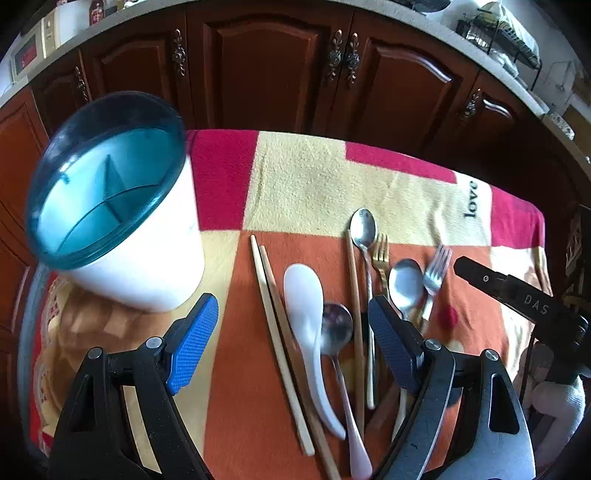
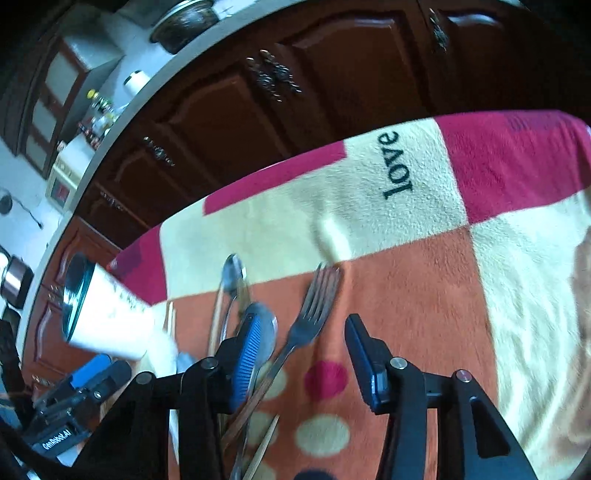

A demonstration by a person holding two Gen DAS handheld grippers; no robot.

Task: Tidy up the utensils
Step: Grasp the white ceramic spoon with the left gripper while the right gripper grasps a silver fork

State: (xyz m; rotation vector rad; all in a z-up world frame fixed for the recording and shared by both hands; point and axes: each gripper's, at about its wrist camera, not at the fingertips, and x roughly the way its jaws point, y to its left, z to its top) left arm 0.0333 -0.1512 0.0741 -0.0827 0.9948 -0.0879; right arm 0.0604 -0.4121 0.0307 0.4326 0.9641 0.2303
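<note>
A white utensil holder [image 1: 140, 236] with a teal divided inside stands at the table's left; it also shows in the right wrist view [image 2: 107, 325]. Utensils lie in a row on the checked cloth: wooden chopsticks [image 1: 273, 317], a white plastic spoon [image 1: 306, 314], metal spoons [image 1: 336, 328] [image 1: 364, 225] [image 1: 406, 280], a gold fork [image 1: 382, 254] and a silver fork [image 1: 437, 269] [image 2: 314, 314]. My left gripper [image 1: 291, 343] is open and empty above the spoons. My right gripper [image 2: 303, 365] is open and empty, jaws either side of the silver fork's handle.
A patchwork cloth [image 2: 406, 258] in red, cream and orange covers the table. Dark wooden cabinets [image 1: 277, 74] stand behind the far edge. A dish rack [image 1: 498, 33] sits on the counter at the back right. The right gripper's body [image 1: 524, 299] reaches in from the right.
</note>
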